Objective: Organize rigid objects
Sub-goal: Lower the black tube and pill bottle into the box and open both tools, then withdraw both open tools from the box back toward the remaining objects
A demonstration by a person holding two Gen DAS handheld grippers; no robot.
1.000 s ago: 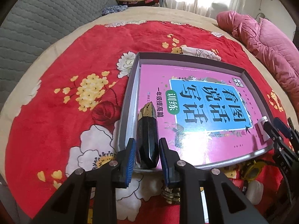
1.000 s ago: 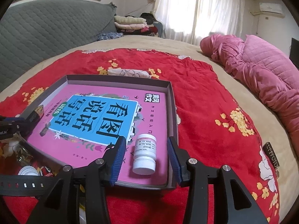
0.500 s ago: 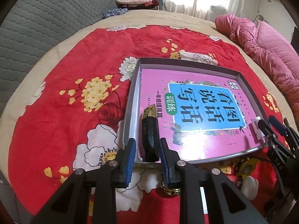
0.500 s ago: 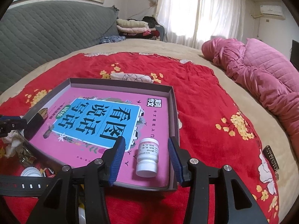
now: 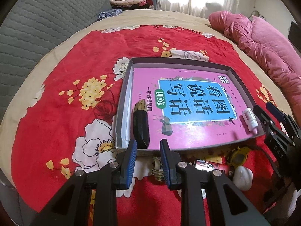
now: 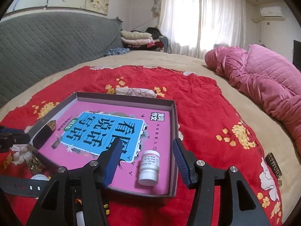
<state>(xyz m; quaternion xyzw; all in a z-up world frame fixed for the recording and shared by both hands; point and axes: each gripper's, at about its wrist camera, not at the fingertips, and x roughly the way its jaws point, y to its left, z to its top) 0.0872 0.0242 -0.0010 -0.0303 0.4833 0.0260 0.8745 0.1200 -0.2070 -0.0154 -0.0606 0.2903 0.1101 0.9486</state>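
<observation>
A grey shallow tray (image 5: 124,101) on the red floral blanket holds a pink book (image 5: 188,98). A black faceted object with a gold tip (image 5: 141,130) lies along the tray's left side. My left gripper (image 5: 147,150) hovers just short of its near end, jaws narrowly apart and touching nothing. A small white bottle (image 6: 149,167) lies on its side in the tray's near right corner (image 6: 174,131). My right gripper (image 6: 147,143) straddles the bottle with its jaws opening, pads clear of it. Each gripper shows in the other's view: right gripper (image 5: 267,109), left gripper (image 6: 11,133).
In front of the tray lie a yellow watch (image 5: 238,155), a white rounded object (image 5: 242,177), a red packet (image 5: 212,166) and a metal cluster (image 5: 157,167). A black strap (image 6: 22,186) lies near left. A pink quilt (image 6: 263,79) is heaped at the right.
The left gripper has drawn back and up, leaving the black object lying in the tray beyond its tips. The right gripper's jaws have spread wider around the bottle.
</observation>
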